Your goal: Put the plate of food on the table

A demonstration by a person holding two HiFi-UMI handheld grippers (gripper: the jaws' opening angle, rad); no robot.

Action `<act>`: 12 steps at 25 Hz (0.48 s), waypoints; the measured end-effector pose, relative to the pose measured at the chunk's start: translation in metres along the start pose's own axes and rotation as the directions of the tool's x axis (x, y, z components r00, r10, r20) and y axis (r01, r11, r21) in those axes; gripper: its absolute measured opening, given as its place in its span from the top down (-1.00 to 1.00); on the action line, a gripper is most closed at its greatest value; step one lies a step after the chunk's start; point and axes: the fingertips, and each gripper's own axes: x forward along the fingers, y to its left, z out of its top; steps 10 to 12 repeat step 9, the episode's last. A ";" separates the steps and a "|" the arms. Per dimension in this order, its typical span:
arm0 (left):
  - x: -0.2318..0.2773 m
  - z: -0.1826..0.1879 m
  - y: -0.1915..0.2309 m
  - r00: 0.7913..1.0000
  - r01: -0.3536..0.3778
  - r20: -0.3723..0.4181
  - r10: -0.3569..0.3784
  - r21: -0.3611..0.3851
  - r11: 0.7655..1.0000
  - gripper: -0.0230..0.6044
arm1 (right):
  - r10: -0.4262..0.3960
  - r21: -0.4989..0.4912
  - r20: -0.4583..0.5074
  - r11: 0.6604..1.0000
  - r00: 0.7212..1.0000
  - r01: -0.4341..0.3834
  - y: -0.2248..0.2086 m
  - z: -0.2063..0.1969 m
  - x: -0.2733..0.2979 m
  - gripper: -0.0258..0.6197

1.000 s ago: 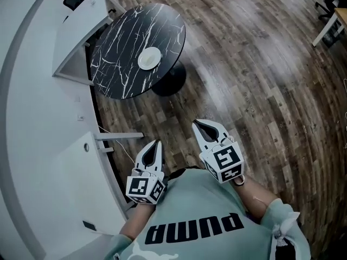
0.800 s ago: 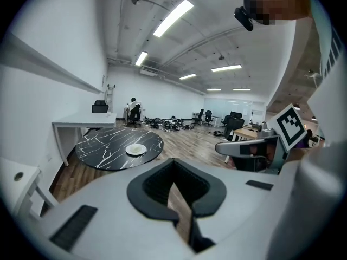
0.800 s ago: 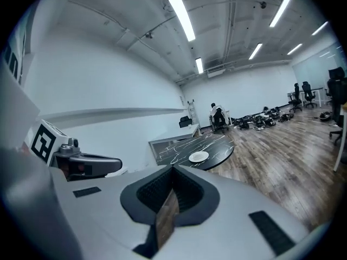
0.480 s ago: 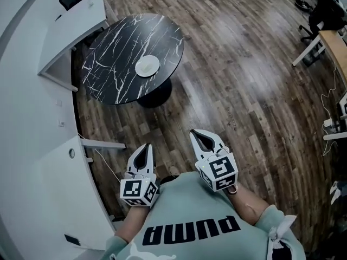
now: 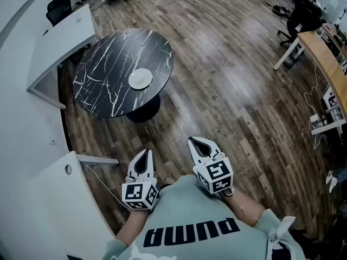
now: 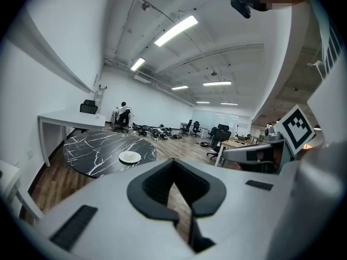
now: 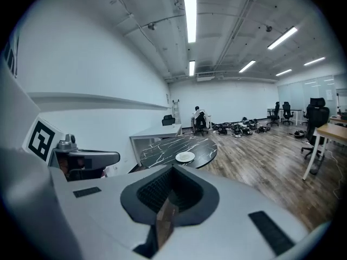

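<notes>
Sitting near the middle of the round black marble tabletop (image 5: 105,77), the white plate (image 5: 140,79) lies flat; whether it carries food cannot be made out. The table stands on a wooden floor (image 5: 233,91) beside a white desk (image 5: 59,39). Well apart from it, close to the person's green shirt (image 5: 190,215), the left gripper (image 5: 144,154) and right gripper (image 5: 196,142) point toward the table, each with its fingers together and nothing between them.
</notes>
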 end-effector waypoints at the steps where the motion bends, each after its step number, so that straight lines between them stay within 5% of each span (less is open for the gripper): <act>1: -0.002 -0.002 0.002 1.000 0.003 -0.003 -0.003 -0.003 1.000 0.91 | -0.007 -0.002 -0.005 1.000 1.000 0.007 0.002 -0.001 0.000 0.90; 12: -0.026 -0.011 0.012 1.000 0.016 -0.008 -0.016 -0.013 1.000 0.91 | -0.025 -0.014 -0.026 1.000 0.999 0.025 0.026 -0.008 -0.006 0.90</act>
